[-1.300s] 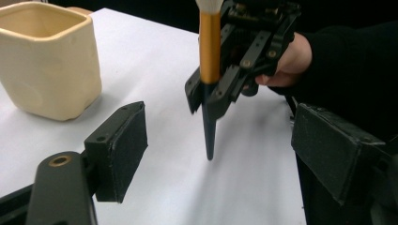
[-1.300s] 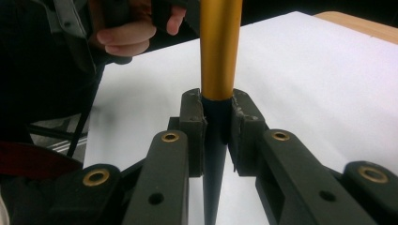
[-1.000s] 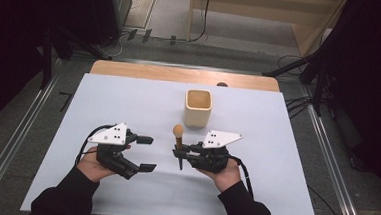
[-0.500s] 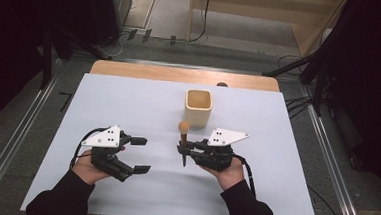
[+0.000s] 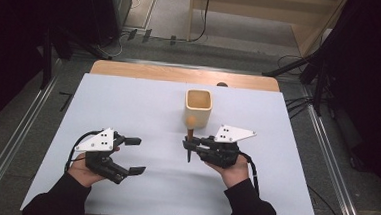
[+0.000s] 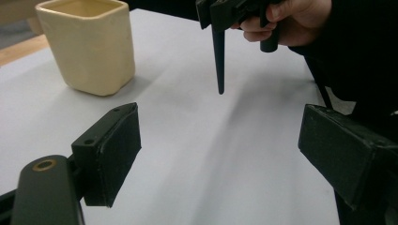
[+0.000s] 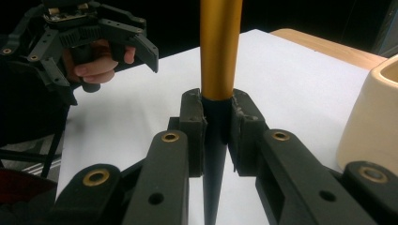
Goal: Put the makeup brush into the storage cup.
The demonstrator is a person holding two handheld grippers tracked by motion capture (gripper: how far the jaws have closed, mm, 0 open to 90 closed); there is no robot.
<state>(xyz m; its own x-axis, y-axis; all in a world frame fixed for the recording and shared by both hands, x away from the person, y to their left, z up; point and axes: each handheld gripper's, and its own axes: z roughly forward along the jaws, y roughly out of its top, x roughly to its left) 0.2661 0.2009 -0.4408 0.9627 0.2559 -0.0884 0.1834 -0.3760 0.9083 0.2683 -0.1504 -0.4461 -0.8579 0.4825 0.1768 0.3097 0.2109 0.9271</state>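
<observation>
The right gripper (image 5: 192,144) is clamped on a slim tool (image 7: 217,93) with a gold shaft and a black pointed end, held upright just near of the cream cup (image 5: 198,107) at mid-table. In the right gripper view the jaws pinch the tool right at the seam where gold meets black, with the dark taper running down between them. The left gripper view shows that black tip (image 6: 219,56) hanging above the white table (image 5: 128,108), not touching it.

The left gripper (image 5: 134,156) sits well to the left with nothing between its pads; its jaws have just been opening further and now stand wide apart.

The main risk seems to be the hold itself. The pads grip a narrow, round, tapering section, so the tool could pivot or slide down through them if the hand tilts or jolts. If the aim is to stand the tool in the cup, the tip looks lower than the rim, so a move straight toward the far side would likely strike the cup wall and could push or tip the cup. Lifting first would avoid that. A release made while the tool leans could let it clatter out across the table. The left gripper is too far off to steady anything.
</observation>
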